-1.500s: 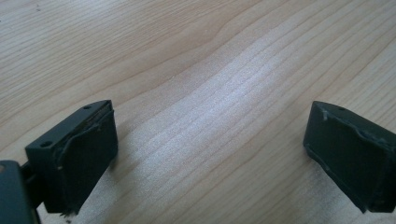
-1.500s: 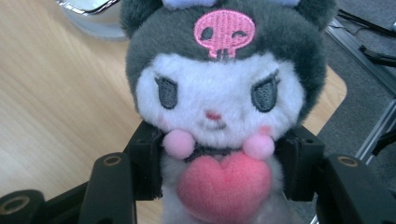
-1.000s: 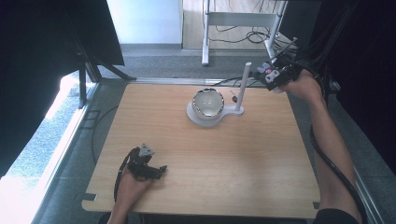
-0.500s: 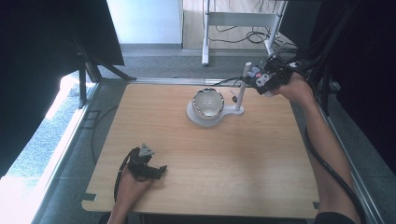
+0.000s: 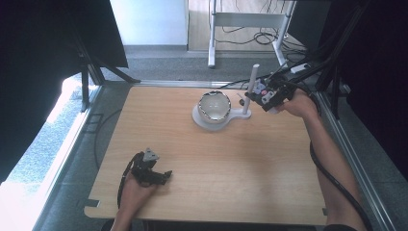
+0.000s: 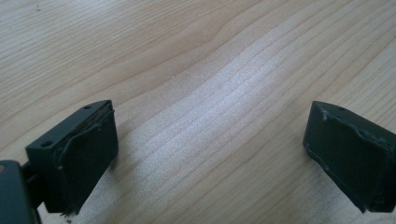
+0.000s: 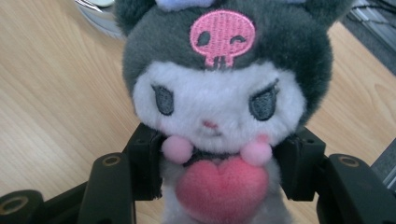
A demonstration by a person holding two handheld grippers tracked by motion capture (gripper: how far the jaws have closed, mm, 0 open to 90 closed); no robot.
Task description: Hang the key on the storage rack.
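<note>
A small plush toy [image 7: 217,102] with a dark hood, a pink skull mark and a pink heart sits between the jaws of my right gripper [image 7: 217,172], which is shut on its body. In the high view that gripper [image 5: 263,93] holds the toy [image 5: 261,89] above the table's far right, just right of a white stand with an upright post [image 5: 251,86]. A shiny metal bowl [image 5: 214,106] rests on the stand's round base. My left gripper [image 5: 166,175] lies low at the near left, open, with bare wood between its jaws [image 6: 210,140].
The wooden table [image 5: 211,168] has free surface across its middle and near right. A black cable [image 5: 332,178] trails along the right forearm. A metal rail runs along the table's right edge [image 5: 351,159]. Floor cables and a white frame [image 5: 250,29] lie beyond the far edge.
My right gripper has moved left and toward the stand with the plush toy in it. The left gripper has stayed in place.
</note>
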